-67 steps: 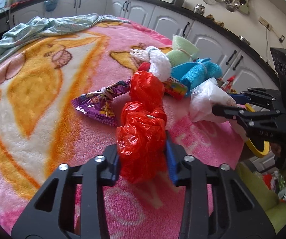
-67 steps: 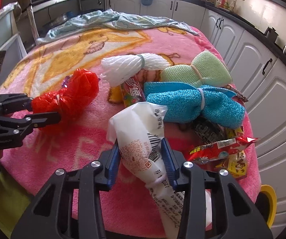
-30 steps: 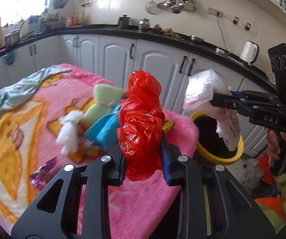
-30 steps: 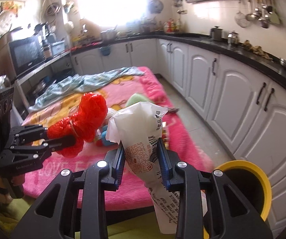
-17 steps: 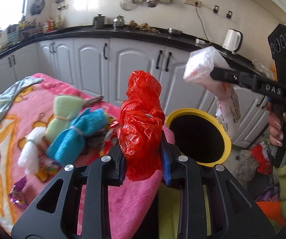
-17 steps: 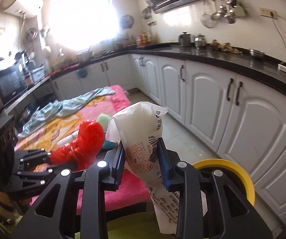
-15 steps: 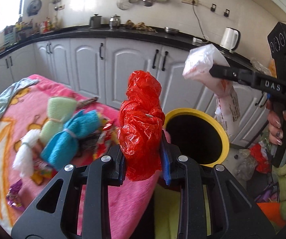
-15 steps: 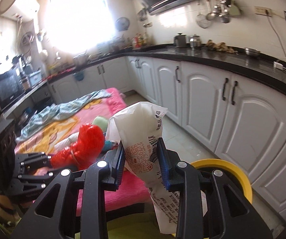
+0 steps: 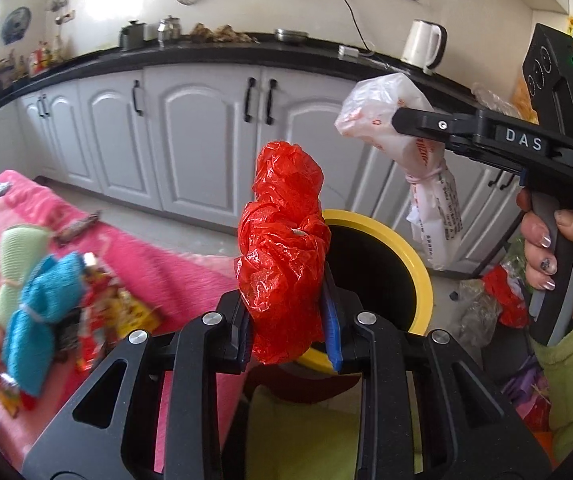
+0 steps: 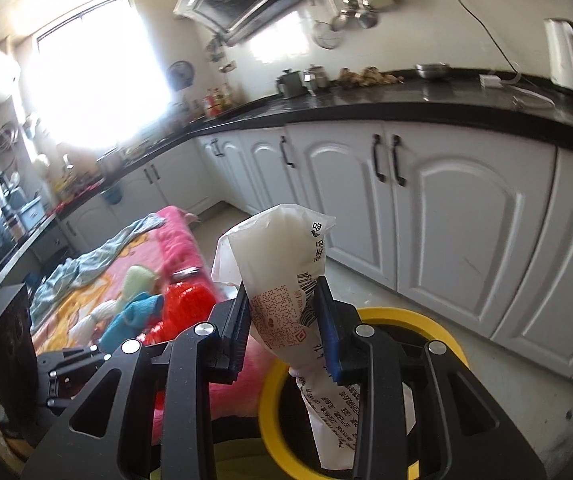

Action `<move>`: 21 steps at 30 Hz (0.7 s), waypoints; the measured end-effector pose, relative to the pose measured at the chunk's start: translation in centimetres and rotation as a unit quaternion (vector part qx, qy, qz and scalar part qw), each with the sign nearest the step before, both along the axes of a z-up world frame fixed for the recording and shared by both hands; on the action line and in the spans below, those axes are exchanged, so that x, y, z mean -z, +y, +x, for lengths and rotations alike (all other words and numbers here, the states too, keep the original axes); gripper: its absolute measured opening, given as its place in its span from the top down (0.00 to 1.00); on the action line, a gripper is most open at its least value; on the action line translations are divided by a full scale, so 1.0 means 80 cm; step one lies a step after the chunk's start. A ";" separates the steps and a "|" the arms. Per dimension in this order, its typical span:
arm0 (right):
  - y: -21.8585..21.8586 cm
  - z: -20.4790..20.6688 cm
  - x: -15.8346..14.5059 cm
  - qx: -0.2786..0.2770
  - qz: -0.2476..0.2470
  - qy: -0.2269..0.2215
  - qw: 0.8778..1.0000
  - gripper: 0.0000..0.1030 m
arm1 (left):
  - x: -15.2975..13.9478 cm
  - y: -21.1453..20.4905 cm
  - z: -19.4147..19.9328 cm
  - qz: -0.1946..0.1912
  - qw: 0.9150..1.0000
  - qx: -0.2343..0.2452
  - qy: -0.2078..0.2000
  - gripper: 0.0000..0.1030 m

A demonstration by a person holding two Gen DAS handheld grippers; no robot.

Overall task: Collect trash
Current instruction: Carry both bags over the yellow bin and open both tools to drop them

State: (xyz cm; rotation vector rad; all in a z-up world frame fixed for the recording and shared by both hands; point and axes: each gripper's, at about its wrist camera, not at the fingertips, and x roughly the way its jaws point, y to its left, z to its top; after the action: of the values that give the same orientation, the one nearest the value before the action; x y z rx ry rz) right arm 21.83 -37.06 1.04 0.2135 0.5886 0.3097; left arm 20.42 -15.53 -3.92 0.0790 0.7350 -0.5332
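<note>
My left gripper [image 9: 288, 330] is shut on a crumpled red plastic bag [image 9: 284, 248], held upright at the near rim of a yellow-rimmed black trash bin [image 9: 414, 264]. My right gripper [image 10: 284, 330] is shut on a white printed plastic bag [image 10: 282, 280], whose tail hangs down over the bin's opening [image 10: 442, 330]. In the left wrist view the right gripper [image 9: 396, 122] holds the white bag [image 9: 406, 140] above the bin's far right side. The red bag also shows in the right wrist view [image 10: 182, 304], to the left.
A pink blanket [image 9: 158, 268] at the left carries blue [image 9: 42, 304], green [image 9: 20, 244] and white cloth bundles and several snack wrappers [image 9: 106, 312]. White kitchen cabinets [image 9: 202, 140] stand behind the bin. Loose bags [image 9: 502, 292] lie on the floor to the bin's right.
Both grippers have swung from over the blanket to the bin, each keeping hold of its bag. The white bag now hangs over the bin's opening and the red bag is at its rim.
</note>
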 end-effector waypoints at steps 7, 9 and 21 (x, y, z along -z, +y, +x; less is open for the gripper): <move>-0.031 0.027 0.038 0.032 0.013 0.021 0.999 0.71 | 0.034 -0.039 0.026 0.005 1.000 0.016 0.023 0.79; -0.038 0.032 0.049 0.038 0.017 0.029 0.999 0.71 | 0.044 -0.047 0.032 0.008 0.999 0.019 0.028 0.79; -0.056 0.048 0.088 0.077 0.015 0.073 0.994 0.62 | 0.088 -0.068 0.059 0.011 0.998 0.017 0.062 0.67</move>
State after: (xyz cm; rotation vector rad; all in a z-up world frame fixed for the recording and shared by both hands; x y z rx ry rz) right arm 25.66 -41.58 -5.97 0.3104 0.7090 0.1534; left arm 25.11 -20.99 -10.96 0.0789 0.8628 -0.5653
